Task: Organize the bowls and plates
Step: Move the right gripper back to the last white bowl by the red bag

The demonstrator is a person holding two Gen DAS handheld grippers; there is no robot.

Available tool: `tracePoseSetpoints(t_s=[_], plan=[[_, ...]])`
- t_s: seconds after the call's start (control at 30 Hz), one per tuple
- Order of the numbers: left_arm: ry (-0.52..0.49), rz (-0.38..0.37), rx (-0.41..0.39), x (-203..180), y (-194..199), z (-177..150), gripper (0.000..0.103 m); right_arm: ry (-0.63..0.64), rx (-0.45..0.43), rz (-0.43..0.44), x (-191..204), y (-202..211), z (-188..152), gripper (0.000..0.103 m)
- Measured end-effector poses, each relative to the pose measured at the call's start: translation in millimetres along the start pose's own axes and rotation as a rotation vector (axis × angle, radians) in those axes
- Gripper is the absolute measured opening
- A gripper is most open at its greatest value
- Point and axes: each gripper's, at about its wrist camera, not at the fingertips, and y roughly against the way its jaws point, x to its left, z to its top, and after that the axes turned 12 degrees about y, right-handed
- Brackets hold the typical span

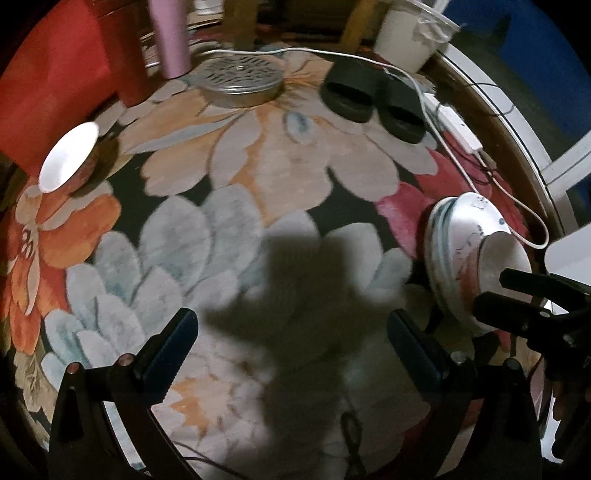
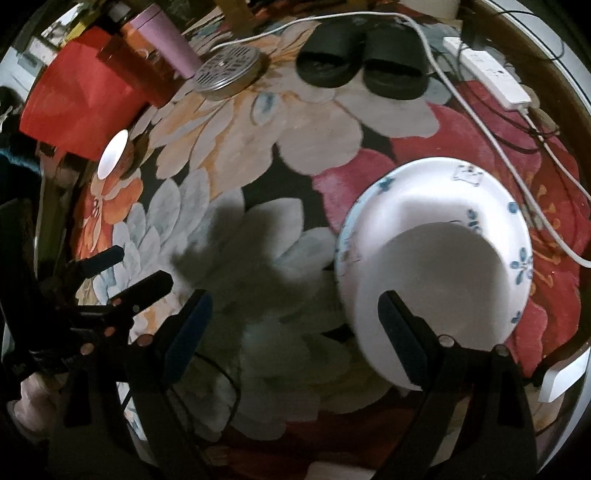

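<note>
A stack of white dishes with blue patterns (image 2: 424,192) sits on the floral rug, a plain white bowl (image 2: 443,266) nested on top. In the left wrist view the stack (image 1: 454,243) is at the right edge. My right gripper (image 2: 295,325) is open; its right finger (image 2: 399,332) hangs over the stack's near rim and its left finger is over bare rug. My left gripper (image 1: 291,343) is open over the rug with nothing between its fingers. A small bowl (image 1: 70,158), white inside and brown outside, stands far left.
At the far side of the rug (image 1: 258,155) lie a perforated metal lid (image 1: 236,79), black slippers (image 1: 369,99), a pink bottle (image 1: 170,37), a red box (image 1: 48,85), a white bucket (image 1: 413,33) and a white power strip (image 1: 454,125) with cables.
</note>
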Motion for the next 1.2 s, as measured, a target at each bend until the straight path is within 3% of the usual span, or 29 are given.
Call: tracePoseSetpoints(t_s=[0.4,0.53,1.2], plan=[[0.094,0.04,-0.002,65,7,-10,0.102,0.077,0.051,0.015,45,-27,4,0.092],[0.12,0.049,0.002,83,7,-15,0.102,0.108,0.069,0.011,60,-36,4,0.1],[0.231,0.071,-0.007,150,13,-31,0.102,0.207,0.124,0.018,119,-69,8,0.103]])
